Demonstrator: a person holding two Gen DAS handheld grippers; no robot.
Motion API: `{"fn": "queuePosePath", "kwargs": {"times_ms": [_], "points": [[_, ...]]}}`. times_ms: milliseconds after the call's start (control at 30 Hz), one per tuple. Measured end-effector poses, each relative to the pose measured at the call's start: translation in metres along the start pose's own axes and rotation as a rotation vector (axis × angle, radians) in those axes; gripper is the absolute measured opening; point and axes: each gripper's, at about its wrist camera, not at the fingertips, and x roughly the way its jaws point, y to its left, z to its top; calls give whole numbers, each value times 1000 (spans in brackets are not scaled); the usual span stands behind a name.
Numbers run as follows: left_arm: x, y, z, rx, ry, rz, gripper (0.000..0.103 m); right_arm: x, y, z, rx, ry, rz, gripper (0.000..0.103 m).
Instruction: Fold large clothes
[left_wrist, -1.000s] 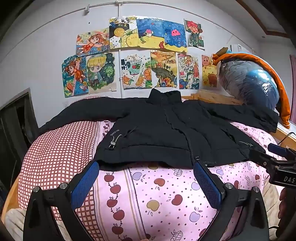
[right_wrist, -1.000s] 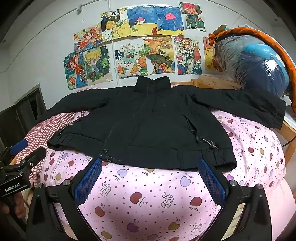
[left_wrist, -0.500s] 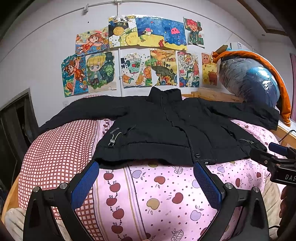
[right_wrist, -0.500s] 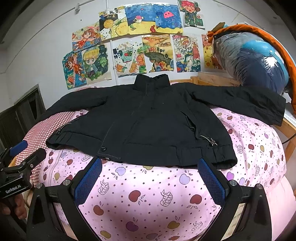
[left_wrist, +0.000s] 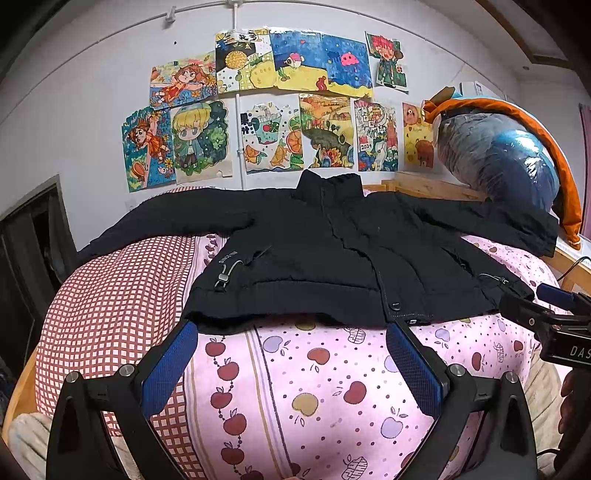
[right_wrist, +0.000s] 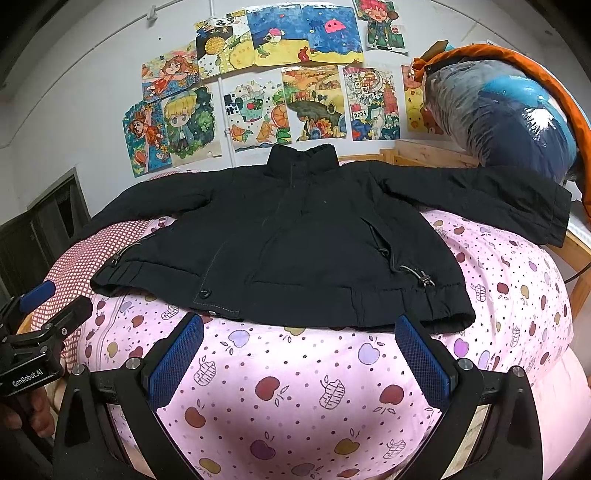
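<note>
1. A home bedroom, likely a child's: a bed with a pink apple-print quilt (right_wrist: 295, 387) and a red checked blanket (left_wrist: 110, 306).
2. Hand-coloured drawings (left_wrist: 280, 99) are taped on the white wall.
3. A wooden bed frame (right_wrist: 424, 155) holds bagged bedding (right_wrist: 509, 122).
</note>
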Motion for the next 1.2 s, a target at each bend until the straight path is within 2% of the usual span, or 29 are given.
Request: {"fn": "queuePosePath", "kwargs": {"times_ms": [1200], "points": [[3, -2, -4, 4, 5, 1, 103, 2, -2, -4, -1, 6, -3, 102]]}}
